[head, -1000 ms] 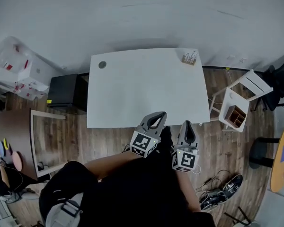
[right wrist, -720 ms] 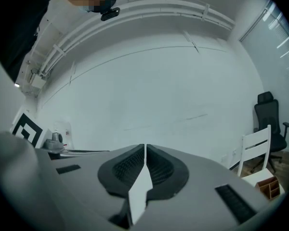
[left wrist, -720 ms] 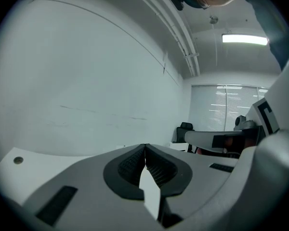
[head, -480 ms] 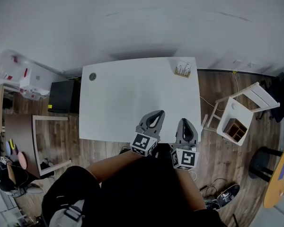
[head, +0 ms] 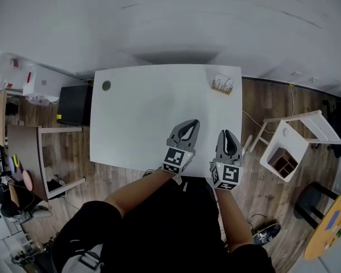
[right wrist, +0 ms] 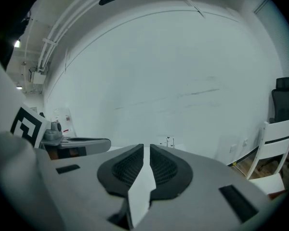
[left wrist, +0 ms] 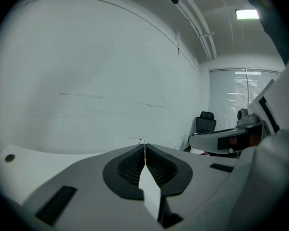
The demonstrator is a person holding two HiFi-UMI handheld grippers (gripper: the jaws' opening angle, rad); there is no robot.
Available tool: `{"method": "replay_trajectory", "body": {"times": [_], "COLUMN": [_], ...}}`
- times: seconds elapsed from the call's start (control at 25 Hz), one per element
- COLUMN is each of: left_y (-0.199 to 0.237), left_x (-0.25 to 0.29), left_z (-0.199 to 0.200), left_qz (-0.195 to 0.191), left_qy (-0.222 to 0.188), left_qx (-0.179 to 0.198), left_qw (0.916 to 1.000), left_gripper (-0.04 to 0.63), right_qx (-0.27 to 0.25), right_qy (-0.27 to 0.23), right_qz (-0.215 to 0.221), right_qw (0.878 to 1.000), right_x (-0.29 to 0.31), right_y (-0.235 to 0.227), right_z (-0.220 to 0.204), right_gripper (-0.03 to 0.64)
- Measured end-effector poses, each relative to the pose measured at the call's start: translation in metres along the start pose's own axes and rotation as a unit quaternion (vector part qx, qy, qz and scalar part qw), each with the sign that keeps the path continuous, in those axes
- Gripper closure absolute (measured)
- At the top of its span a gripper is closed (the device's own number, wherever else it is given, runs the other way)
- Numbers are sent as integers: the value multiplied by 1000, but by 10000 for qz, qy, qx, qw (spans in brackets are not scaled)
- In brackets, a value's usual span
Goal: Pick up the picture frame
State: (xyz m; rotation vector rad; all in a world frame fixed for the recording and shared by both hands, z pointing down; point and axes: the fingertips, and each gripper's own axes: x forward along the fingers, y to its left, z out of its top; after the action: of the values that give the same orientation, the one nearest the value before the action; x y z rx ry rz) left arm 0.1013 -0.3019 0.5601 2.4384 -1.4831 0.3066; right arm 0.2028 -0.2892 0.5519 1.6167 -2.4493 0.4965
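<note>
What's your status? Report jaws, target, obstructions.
Left gripper and right gripper: jaws shut, empty, over rectangular white table's near edge. Small tan object, possibly the frame, untouched at far right corner. Nothing between.

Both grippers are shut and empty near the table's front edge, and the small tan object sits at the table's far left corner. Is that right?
Not quite. The small tan object sits at the far right corner of the white table, as the head view shows. The left gripper and right gripper are indeed shut and empty near the front edge.
</note>
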Motion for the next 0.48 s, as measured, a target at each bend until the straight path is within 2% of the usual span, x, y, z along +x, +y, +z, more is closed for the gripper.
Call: {"method": "replay_trajectory", "body": {"times": [0.24,0.48], "left_y": [13,29], "left_x": [46,89], "left_z": [-11,-28], "left_qz": [-19,-7], "left_qy": [142,248], "left_qx": [-47,13], "left_qw": [9999,9997], "left_gripper": [578,577], "right_qx": [-70,-197], "right_qy": [480,776], "right_qz": [146,13], "right_qw": [9987,9968], "right_x": [49,88], "right_y": [-25,-53], "right_z": [-23,-47], "right_gripper": [580,577]}}
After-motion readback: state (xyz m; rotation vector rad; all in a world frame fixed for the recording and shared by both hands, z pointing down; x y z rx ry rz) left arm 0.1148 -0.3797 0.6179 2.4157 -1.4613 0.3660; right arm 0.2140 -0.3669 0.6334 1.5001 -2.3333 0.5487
